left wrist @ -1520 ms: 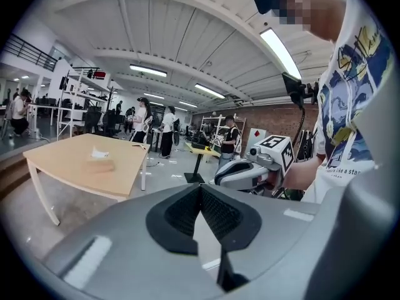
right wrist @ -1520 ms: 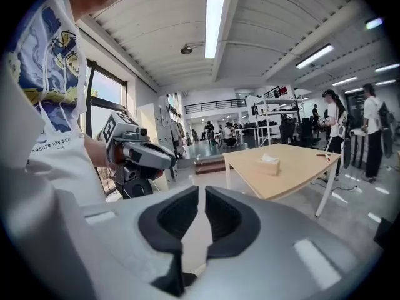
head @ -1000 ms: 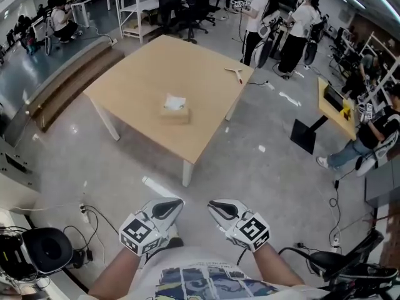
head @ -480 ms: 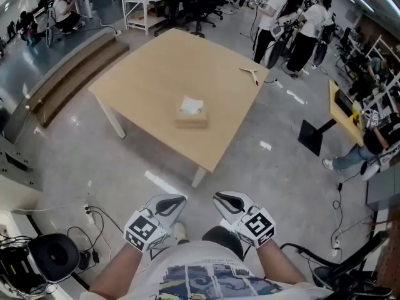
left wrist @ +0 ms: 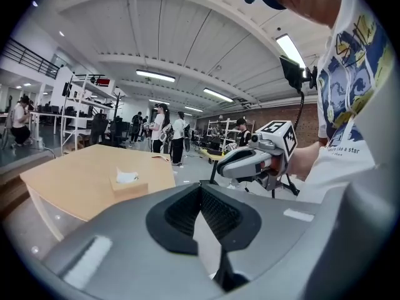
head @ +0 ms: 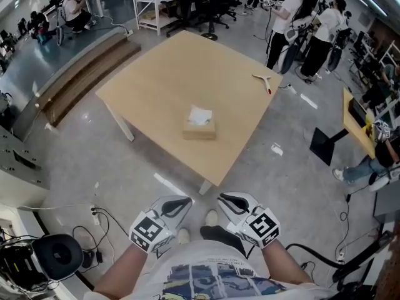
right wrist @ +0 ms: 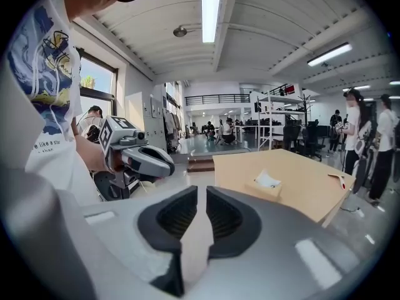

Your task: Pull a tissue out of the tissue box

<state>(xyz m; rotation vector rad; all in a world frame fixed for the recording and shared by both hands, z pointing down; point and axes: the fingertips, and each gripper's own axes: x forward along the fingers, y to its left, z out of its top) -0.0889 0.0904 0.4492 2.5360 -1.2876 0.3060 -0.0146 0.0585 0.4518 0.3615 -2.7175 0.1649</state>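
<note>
Grey workshop floor lies between the person and the wooden tabletop. On its middle stands the tissue box, its long side across the head view, with a white tissue sticking up from the top. The left tongs are clenched on nothing. The right tongs show only a narrow slit, also empty. Both are held close to the body, well apart from the box. It lies straight ahead, almost midway between them, so I judge neither hand clearly nearer.
</note>
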